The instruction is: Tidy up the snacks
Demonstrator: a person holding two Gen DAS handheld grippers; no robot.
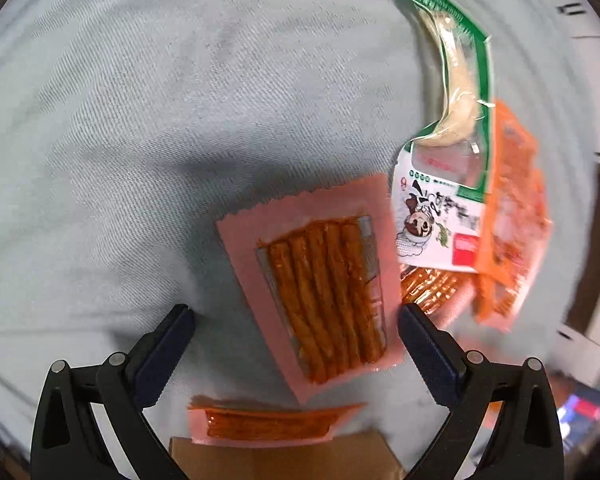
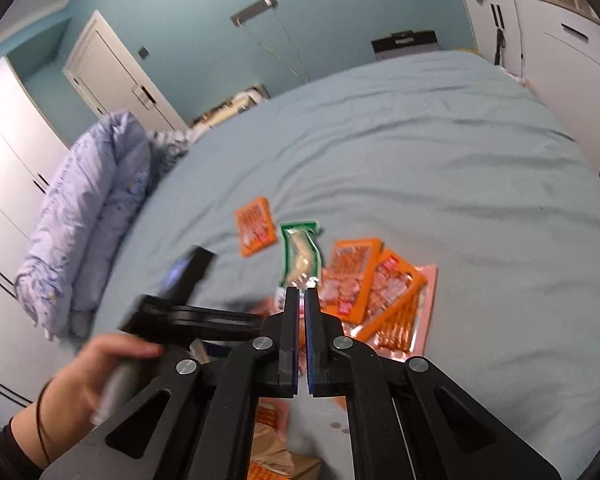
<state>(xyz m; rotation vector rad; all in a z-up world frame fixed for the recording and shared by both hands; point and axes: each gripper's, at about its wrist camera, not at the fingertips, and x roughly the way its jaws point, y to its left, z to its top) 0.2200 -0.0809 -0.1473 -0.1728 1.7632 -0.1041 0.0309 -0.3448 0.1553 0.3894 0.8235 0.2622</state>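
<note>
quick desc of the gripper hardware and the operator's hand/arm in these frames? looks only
Left gripper: black plastic linkage arms with triangular cutouts, silver pivot pins, dark navy finger pads. Right gripper: same black frame and silver pins, brighter blue pad edges. Left hand: bare skin, thin black band at the wrist, dark sleeve below. No cables visible.

Left gripper (image 1: 296, 312): jaws spread wide, fingers angled outward, nothing between the pads, pointing steeply downward. Right gripper (image 2: 301, 300): jaws nearly together, only a thin slit between the blue pads, nothing visibly pinched. Person's left hand (image 2: 96, 376) wraps the left gripper's handle, below-left of the right gripper.
</note>
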